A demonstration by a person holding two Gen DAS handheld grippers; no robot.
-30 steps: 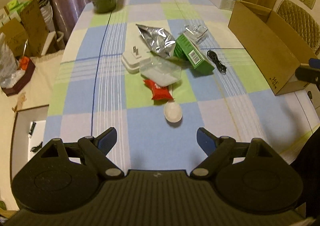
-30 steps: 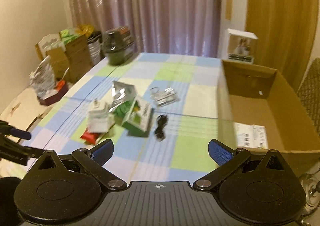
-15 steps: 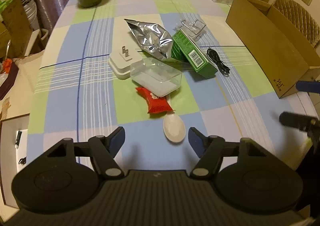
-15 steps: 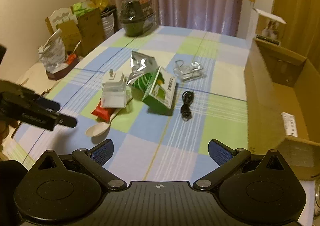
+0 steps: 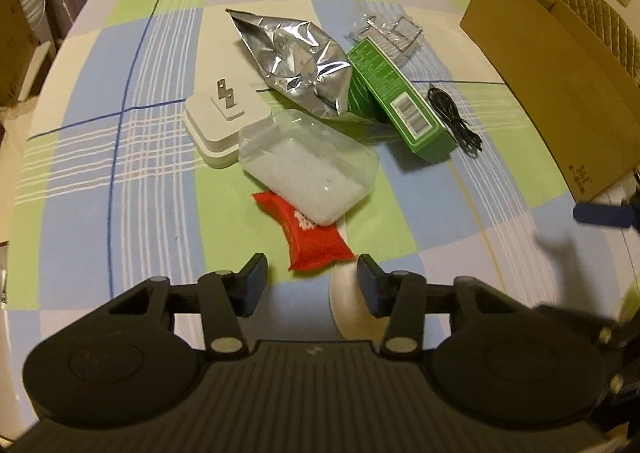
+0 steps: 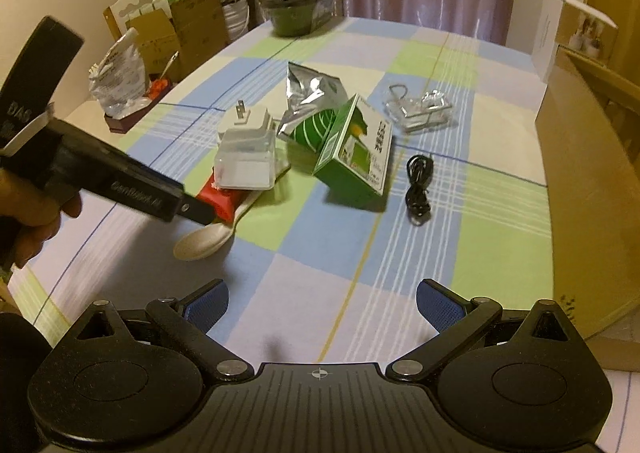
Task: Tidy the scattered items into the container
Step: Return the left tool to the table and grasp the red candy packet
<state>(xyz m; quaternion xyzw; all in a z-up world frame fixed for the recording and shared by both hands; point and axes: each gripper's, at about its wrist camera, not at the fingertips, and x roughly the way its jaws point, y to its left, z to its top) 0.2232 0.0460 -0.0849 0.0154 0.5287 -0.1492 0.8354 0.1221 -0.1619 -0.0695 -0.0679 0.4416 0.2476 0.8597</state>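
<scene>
Here the white spoon (image 5: 347, 303) lies on the table (image 5: 100, 181), its handle tucked under the red packet (image 5: 316, 237). The left gripper (image 5: 312, 285) has just been narrowing its jaws, released, beside the bowl. The right gripper (image 6: 322, 303) hangs wide, empty. Next: pinch, lift, cross clear cloth to the cardboard box (image 5: 560, 73) at the table's right edge.

bare cloth (image 6: 304, 293) ahead — clutter pile (image 6: 320, 141) beyond

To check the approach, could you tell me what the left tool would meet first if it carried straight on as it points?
Probably the white spoon, whose bowl lies just inside the left tool; the red packet comes next.
</scene>
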